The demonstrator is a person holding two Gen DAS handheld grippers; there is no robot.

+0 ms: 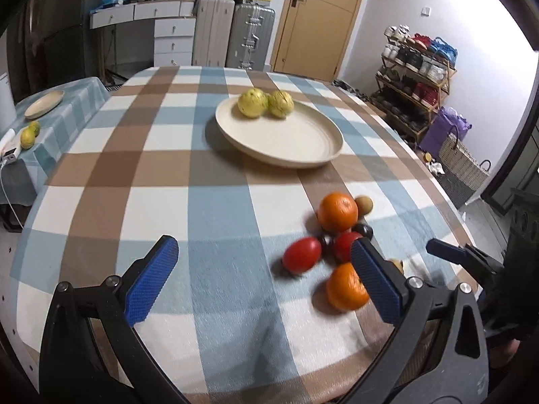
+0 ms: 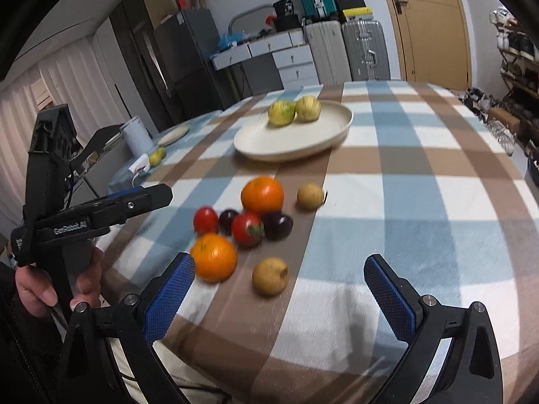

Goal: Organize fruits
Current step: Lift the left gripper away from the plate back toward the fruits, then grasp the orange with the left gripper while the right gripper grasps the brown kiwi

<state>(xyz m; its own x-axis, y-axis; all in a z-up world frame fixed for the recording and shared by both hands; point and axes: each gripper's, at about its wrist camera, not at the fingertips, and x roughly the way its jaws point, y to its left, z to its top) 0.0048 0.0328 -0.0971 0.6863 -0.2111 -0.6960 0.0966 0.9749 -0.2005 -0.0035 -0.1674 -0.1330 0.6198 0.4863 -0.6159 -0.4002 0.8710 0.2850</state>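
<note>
Both of your tools are empty and spread wide: the left hand-held gripper hangs low over the surface just beside the loose fruit, the right hand-held gripper nearest a brown fruit. Two yellow-green fruits already sit on the plate. The oranges look firm and round, likely to roll; take them across the middle. The tomatoes and dark plums probably bruise, so close gently.

door wood | suitcases by drawers | shoe rack right
</note>
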